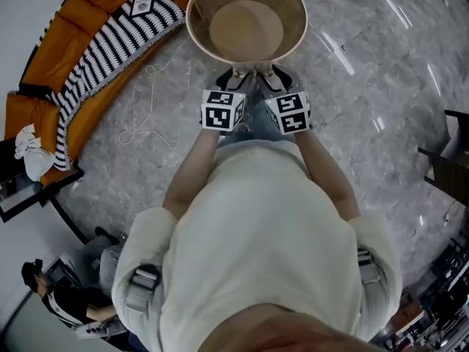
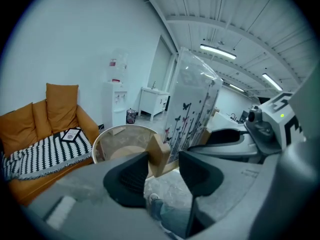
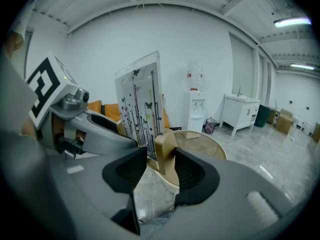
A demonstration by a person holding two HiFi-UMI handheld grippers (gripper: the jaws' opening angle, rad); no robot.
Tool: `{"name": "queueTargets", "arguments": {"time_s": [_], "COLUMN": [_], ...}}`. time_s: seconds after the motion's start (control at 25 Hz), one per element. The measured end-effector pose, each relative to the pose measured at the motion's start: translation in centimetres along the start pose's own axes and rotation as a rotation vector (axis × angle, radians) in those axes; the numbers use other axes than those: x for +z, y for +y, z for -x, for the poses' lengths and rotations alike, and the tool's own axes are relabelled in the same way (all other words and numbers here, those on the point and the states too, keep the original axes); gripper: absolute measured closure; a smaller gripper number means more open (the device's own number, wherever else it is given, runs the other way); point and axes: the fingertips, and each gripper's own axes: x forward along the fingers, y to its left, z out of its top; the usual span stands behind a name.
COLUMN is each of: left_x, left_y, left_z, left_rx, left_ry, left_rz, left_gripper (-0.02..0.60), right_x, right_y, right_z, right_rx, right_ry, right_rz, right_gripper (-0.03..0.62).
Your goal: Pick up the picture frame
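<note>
The picture frame (image 2: 192, 104) is a clear panel printed with butterflies and flower stems, standing upright on a pale wooden base (image 2: 159, 154). It hangs in the air in front of a round rimmed table (image 2: 117, 136). My left gripper (image 2: 165, 171) grips one end of the base and my right gripper (image 3: 161, 166) grips the other end (image 3: 165, 151). The panel (image 3: 142, 104) rises between the two grippers. In the head view, the marker cubes of the left gripper (image 1: 223, 110) and right gripper (image 1: 287, 113) sit side by side near the table rim (image 1: 192, 28); the frame is hidden there.
An orange sofa (image 1: 80, 64) with a striped blanket (image 1: 110, 46) curves along the left. A white cord (image 1: 145, 127) lies on the grey marble floor. A water dispenser (image 2: 116, 101) and a white cabinet (image 3: 242, 111) stand by the far wall.
</note>
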Motion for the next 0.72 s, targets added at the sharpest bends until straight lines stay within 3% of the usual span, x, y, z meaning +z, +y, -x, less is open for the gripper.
{"name": "queueTargets", "arguments": {"time_s": [0.72], "left_x": [0.6], "left_y": [-1.1], "left_z": [4.2], "left_rx": [-0.008], "left_ry": [-0.021], "left_rz": [-0.058], "left_gripper": [0.390], "right_x": [1.5], "right_y": [2.6], "right_z": [3.3], "right_rx": [0.008], "right_ry": [-0.070], "right_rz": [0.003], "right_gripper": [0.431]}}
